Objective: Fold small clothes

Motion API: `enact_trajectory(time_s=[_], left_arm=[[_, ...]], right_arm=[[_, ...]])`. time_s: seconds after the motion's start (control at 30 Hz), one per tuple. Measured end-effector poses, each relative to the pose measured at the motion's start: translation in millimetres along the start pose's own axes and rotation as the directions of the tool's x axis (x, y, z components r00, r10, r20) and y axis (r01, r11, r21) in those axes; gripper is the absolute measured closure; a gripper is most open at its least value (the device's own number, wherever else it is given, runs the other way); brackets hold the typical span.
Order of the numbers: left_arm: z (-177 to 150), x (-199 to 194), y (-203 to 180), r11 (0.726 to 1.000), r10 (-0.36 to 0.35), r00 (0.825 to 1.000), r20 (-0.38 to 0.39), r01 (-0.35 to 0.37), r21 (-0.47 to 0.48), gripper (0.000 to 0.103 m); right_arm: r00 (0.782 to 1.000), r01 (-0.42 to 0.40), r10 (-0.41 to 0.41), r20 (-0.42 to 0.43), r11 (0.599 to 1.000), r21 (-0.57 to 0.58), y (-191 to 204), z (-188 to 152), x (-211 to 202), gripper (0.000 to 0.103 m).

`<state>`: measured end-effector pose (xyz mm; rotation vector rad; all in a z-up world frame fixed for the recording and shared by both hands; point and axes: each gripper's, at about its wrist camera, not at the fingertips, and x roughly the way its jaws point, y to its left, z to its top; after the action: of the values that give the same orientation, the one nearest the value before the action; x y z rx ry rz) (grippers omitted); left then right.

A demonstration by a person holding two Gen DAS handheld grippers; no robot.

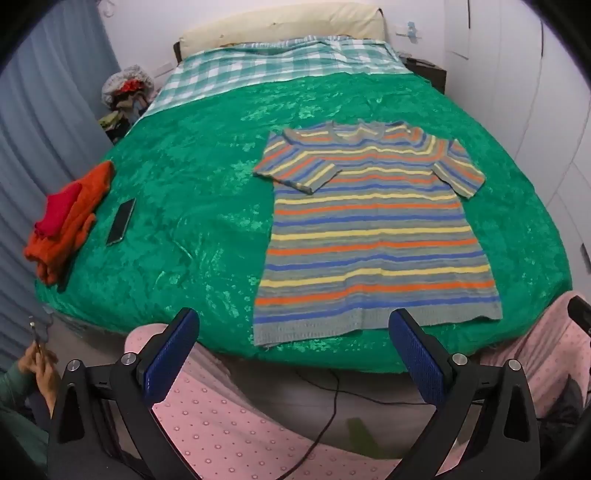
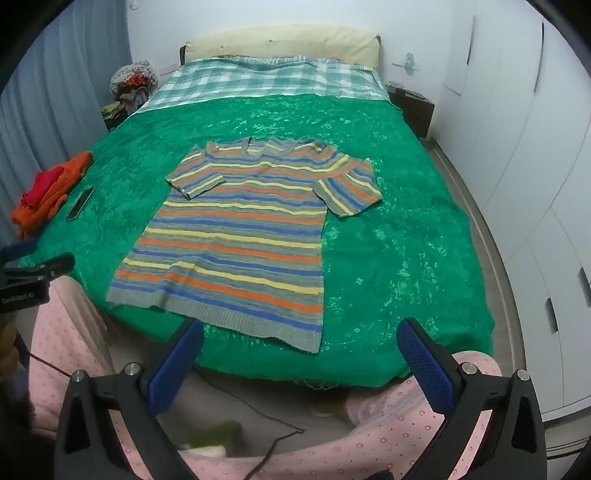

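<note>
**Left wrist view: shirt flat, both grippers wide and empty**

Left wrist view puts the striped shirt (image 1: 373, 236) spread flat on the green bedspread (image 1: 207, 206), hem toward me at the near edge of the bed, neckline away toward the pillow (image 1: 284, 24). Its long axis runs straight away from my grippers, sleeves out to either side.

My left gripper (image 1: 295, 354) hangs just short of the hem, fingers spread as wide as they go, nothing between them; the hem's left corner lies ahead between the fingers. My right gripper (image 2: 301, 363) is equally wide and empty, and from its camera the hem's right corner sits just ahead between its fingers. So each hand is nearest its own hem corner, and I judge neither touches cloth yet.

Further left on the bedspread lie an orange and red pile of clothes (image 1: 66, 218) and a phone (image 1: 121, 220), well apart from the shirt.
</note>
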<state>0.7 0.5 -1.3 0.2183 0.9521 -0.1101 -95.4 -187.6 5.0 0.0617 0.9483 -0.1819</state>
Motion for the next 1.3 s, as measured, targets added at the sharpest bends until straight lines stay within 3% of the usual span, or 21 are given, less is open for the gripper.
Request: enact_trajectory(time_s=[0.37,0.73,1.07,1.2,1.3], left_arm=[[-3,12,-1,1.000,0.004,0.999,-0.035,-0.004,-0.004,0.000],[-5,16,-2,0.999,-0.040,0.999,-0.028,0.040,-0.004,0.000],[-11,48,17,0.994,-0.107,0.992,-0.068,0.105,-0.028,0.001],[-14,81,32,0.987,-0.156,0.983,-0.095,0.152,-0.048,0.001],[-23,145,54,0.987,-0.143,0.971,-0.194,0.126,-0.096,0.001]], right_arm=[[1.000,-0.007,0.007,-0.008,1.000,-0.003,6,0,15,0.000],[1.000,-0.006,0.006,-0.011,1.000,0.006,5,0,13,0.000],[1.000,-0.016,0.017,-0.006,0.999,0.051,-6,2,19,0.000],[0.999,-0.047,0.046,0.005,0.997,0.059,-15,0,30,0.000],[0.994,-0.098,0.102,-0.043,0.991,0.092,-31,-4,57,0.000]])
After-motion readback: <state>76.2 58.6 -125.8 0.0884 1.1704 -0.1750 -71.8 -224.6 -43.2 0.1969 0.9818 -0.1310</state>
